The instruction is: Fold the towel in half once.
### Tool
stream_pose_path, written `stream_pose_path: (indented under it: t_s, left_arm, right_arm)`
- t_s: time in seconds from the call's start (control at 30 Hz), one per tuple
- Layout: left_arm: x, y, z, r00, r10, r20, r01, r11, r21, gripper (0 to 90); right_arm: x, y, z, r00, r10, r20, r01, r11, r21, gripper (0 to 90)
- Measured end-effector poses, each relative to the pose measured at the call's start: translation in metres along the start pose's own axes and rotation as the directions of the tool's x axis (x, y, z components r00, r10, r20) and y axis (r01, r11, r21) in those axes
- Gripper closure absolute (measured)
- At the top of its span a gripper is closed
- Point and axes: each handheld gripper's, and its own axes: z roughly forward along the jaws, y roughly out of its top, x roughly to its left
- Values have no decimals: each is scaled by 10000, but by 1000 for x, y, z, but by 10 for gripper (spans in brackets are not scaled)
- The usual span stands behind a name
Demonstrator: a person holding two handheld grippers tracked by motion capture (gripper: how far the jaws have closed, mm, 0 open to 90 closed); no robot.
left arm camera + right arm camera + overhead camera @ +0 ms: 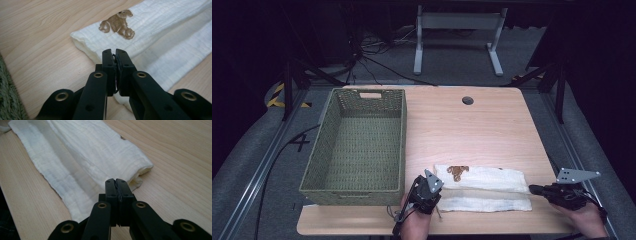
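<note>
A cream folded cloth [482, 187] lies along the near part of the wooden table, a brown bear print [457, 171] at its left end. My left gripper [436, 190] sits at the cloth's left end and my right gripper [532, 189] at its right end. In the left gripper view the jaws [114, 51] are pressed together just above the cloth [162, 37], short of the bear print [118, 23]. The right gripper view shows my right gripper [115, 180] shut over the end of the cloth [82, 152]. No fabric shows between either pair of pads.
A green woven basket [403, 145] stands on the left half of the table, close to my left gripper. A round cable hole [467, 100] is near the far edge. Bare wood [472, 130] stretches beyond the cloth. The near table edge runs just below both hands.
</note>
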Motion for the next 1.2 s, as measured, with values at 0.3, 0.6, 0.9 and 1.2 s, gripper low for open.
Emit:
stream_pose_path:
  t_s: [0.3,0.6,0.9,1.2]
  left_arm:
    - [-9,-11,-7,9995,85,301,-93,9997,244,869]
    - [-8,-26,2,9981,-52,614,1,9966,829,868]
    - [-9,-25,-1,9966,30,827,-105,9959,902,818]
    - [-8,0,-5,9967,444,677,-484,9971,590,682]
  right_arm:
    - [12,-12,-8,9998,-67,-180,67,10000,-15,894]
    - [16,-19,0,9989,-99,-467,126,9983,567,893]
    - [15,-19,1,9980,43,-628,-7,9984,573,844]
    - [8,-3,-4,9993,-70,-365,64,9998,-191,784]
